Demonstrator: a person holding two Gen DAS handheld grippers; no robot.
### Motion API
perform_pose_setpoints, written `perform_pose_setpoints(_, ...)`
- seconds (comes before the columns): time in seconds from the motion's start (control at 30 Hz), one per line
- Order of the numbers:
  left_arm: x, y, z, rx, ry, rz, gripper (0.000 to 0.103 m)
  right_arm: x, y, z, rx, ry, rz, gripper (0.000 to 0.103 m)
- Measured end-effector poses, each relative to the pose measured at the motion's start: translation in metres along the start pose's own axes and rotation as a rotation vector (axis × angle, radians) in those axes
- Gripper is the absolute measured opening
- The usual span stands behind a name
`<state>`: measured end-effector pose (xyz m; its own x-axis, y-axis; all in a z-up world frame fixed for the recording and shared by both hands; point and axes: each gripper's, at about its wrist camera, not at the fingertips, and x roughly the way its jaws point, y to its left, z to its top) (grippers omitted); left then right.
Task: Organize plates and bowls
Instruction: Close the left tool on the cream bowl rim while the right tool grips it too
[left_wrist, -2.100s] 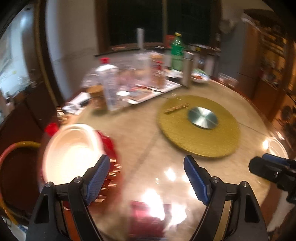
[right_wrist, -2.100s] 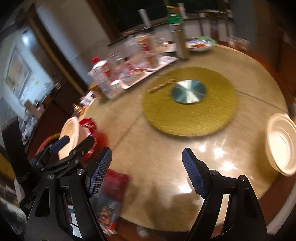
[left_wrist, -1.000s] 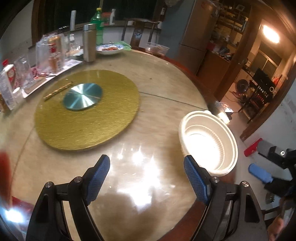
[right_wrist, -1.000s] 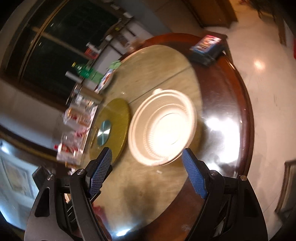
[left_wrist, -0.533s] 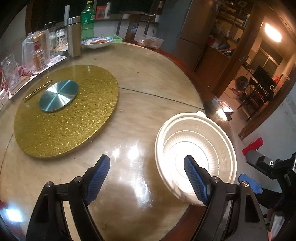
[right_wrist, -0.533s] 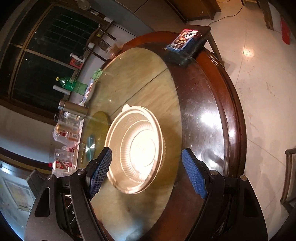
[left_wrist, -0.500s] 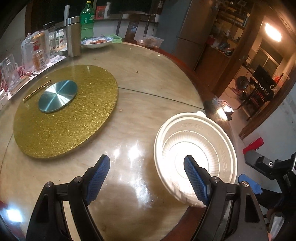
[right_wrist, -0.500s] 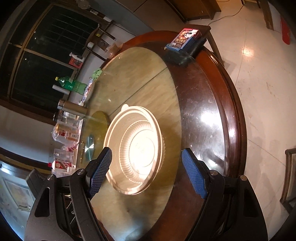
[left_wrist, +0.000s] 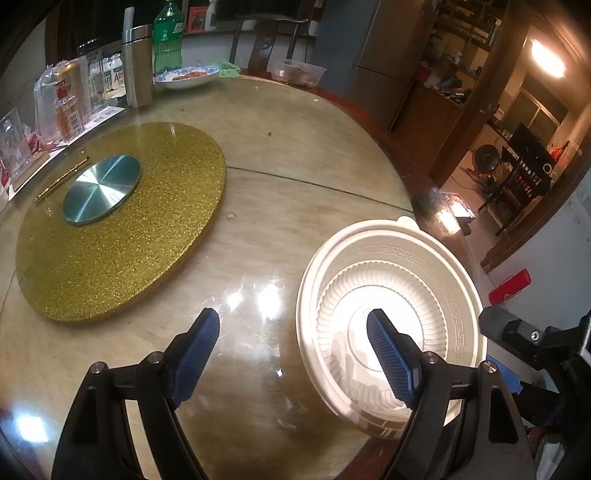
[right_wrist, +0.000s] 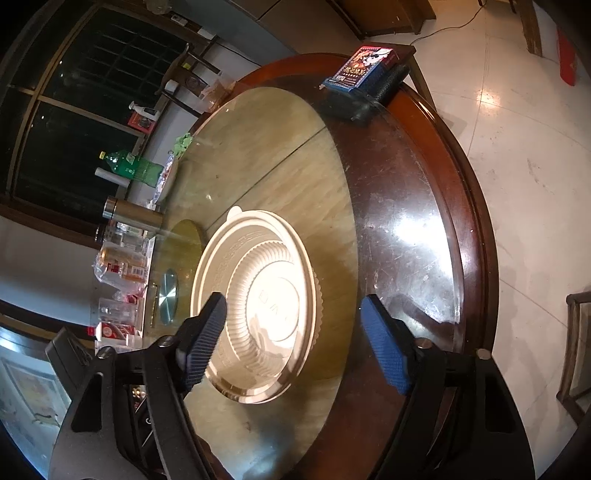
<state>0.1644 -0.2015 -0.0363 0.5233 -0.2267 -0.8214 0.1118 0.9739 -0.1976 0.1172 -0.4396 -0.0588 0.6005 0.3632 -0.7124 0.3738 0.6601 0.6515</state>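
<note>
A white ribbed plastic bowl (left_wrist: 391, 302) sits upright near the round table's edge; it also shows in the right wrist view (right_wrist: 258, 295). My left gripper (left_wrist: 295, 350) is open and empty, its right finger over the bowl's near-left rim, its left finger over bare table. My right gripper (right_wrist: 295, 339) is open and empty, its left finger over the bowl's near rim, its right finger over the table's dark wood border. The right gripper's body shows at the right edge of the left wrist view (left_wrist: 535, 339).
A gold turntable (left_wrist: 118, 221) with a steel centre disc (left_wrist: 101, 188) lies left of the bowl. Bottles, a steel flask (left_wrist: 137, 66), glasses and a food dish (left_wrist: 186, 75) stand at the far edge. A boxed pack (right_wrist: 362, 70) lies on the table's rim.
Both grippers have moved closer to the white bowl, which now sits lower and larger in both views. Earlier, the left gripper swung away from a red-and-white dish on the table's other side.
</note>
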Motion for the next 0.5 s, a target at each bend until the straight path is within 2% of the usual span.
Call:
perform_pose_setpoints(0.03, 0.0, 0.0, 0.0, 0.001, 0.001, -0.001, 0.082, 0.001, 0.0, 0.0, 0.001, 0.0, -0.002, 0.067)
perform_pose_setpoints(0.1, 0.001, -0.002, 0.0, 0.007, 0.001, 0.0, 0.082, 0.004, 0.001, 0.0, -0.001, 0.009, -0.016, 0.044)
perform_pose_setpoints(0.17, 0.002, -0.003, 0.001, 0.01, 0.0, 0.001, 0.082, 0.009, -0.001, 0.001, 0.007, 0.021, -0.027, 0.038)
perform_pose_setpoints(0.27, 0.005, -0.008, 0.001, 0.02, -0.001, 0.003, 0.081, 0.012, -0.004, 0.0, 0.015, 0.025, -0.033, 0.036)
perform_pose_setpoints(0.3, 0.005, -0.008, 0.001, 0.025, -0.001, 0.007, 0.081, 0.013, -0.004, -0.001, 0.012, 0.024, -0.034, 0.029)
perform_pose_setpoints(0.37, 0.007, -0.01, 0.0, 0.036, -0.004, 0.012, 0.078, 0.013, -0.004, -0.002, 0.011, 0.019, -0.041, 0.025)
perform_pose_setpoints(0.43, 0.01, -0.013, -0.001, 0.056, -0.001, 0.026, 0.06, 0.012, -0.004, -0.002, 0.001, 0.011, -0.052, 0.021)
perform_pose_setpoints(0.5, 0.013, -0.015, -0.003, 0.078, 0.01, 0.046, 0.035, 0.012, -0.004, -0.003, -0.002, 0.012, -0.054, 0.017)
